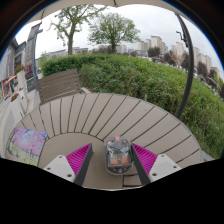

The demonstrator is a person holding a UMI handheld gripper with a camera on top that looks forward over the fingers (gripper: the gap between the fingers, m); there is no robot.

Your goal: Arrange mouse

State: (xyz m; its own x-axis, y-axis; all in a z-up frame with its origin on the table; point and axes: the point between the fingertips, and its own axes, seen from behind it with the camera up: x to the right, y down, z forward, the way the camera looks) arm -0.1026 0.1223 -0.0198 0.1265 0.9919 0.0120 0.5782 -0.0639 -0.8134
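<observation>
A grey and dark computer mouse (118, 154) lies on the slatted wooden table (110, 115). It stands between the fingers of my gripper (112, 152). The left magenta pad (81, 158) is a clear gap away from the mouse. The right magenta pad (143, 158) is close to its side. The gripper is open and the mouse rests on the table on its own.
A colourful printed mat (25, 145) lies on the table to the left of the fingers. A wooden bench (58, 85) stands beyond the table at the left. A green hedge (140, 75) and a dark pole (189, 60) lie behind the table.
</observation>
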